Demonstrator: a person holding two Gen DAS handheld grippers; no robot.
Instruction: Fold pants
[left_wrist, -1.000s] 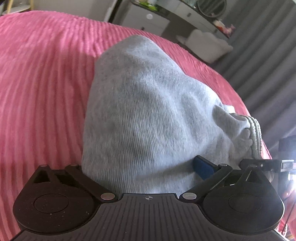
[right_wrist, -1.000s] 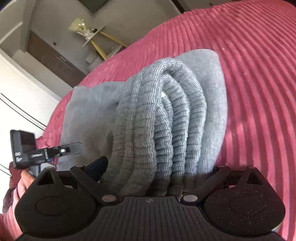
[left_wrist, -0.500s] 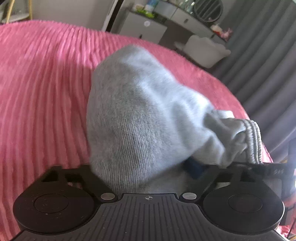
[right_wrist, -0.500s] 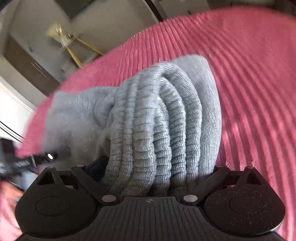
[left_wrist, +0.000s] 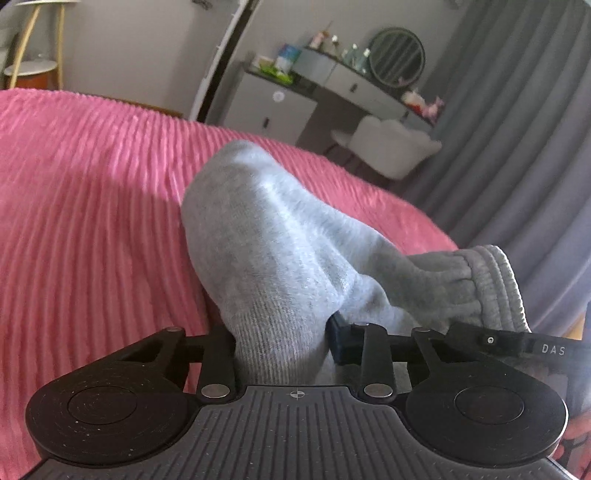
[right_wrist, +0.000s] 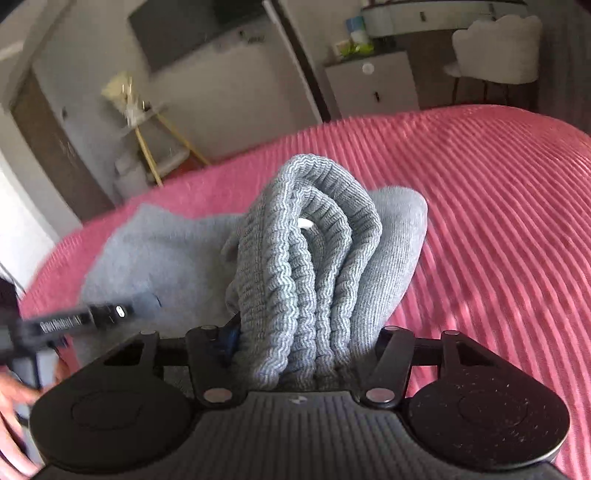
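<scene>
Both grippers (left_wrist: 282, 347) (right_wrist: 304, 347) closing, prob. clamped on grey pants (left_wrist: 280, 251).

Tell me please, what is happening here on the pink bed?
A person is folding grey pants on a pink bedspread, with a hand-held gripper in each hand. The left hand-held gripper has just been closing on the plain end of the bundle. The right hand-held gripper has just been closing on the bunched ribbed waistband.
</scene>
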